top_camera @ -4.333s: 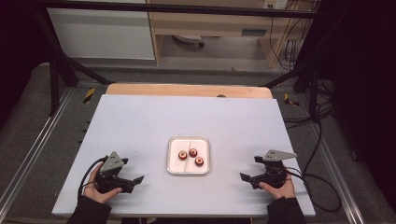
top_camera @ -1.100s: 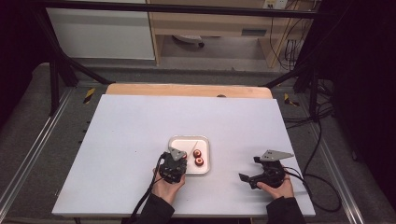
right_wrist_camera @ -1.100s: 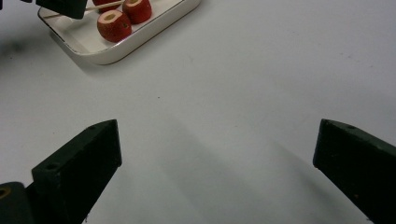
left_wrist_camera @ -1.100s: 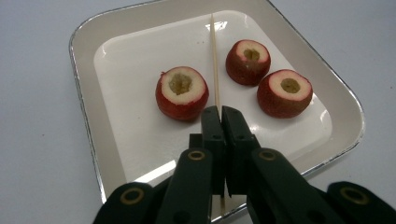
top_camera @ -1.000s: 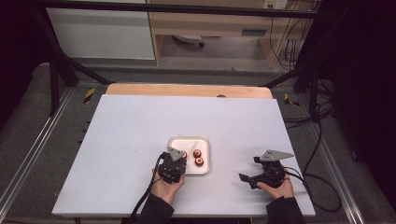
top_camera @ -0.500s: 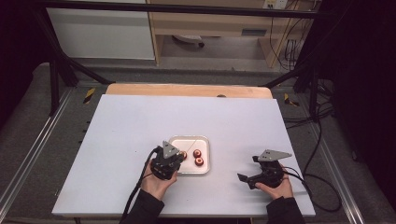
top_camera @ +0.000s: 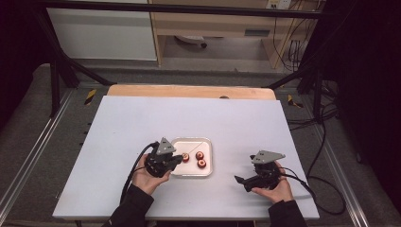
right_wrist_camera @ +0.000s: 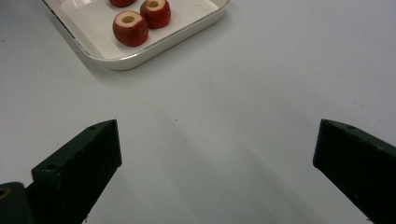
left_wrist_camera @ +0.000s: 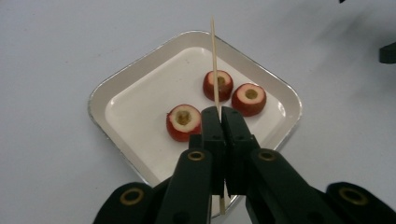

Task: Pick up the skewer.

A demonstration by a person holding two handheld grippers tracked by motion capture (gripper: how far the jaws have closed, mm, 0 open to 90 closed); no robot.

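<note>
Left gripper view: left gripper (left_wrist_camera: 218,114) clamped on a thin wooden skewer (left_wrist_camera: 214,60), held above the square white metal tray (left_wrist_camera: 112,88) of three cored red fruit pieces (left_wrist_camera: 184,122). Right gripper view: right gripper (right_wrist_camera: 215,154) gapes wide, empty, over bare white table (right_wrist_camera: 261,84) near the tray's corner. High view: tray sits mid-table, open surface all round, grey floor beyond.

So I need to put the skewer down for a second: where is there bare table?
The table is bare between the tray and the far wooden edge, along the left side, and between the tray and the right gripper. It is crowded inside the tray, with three fruit pieces under the skewer.
</note>
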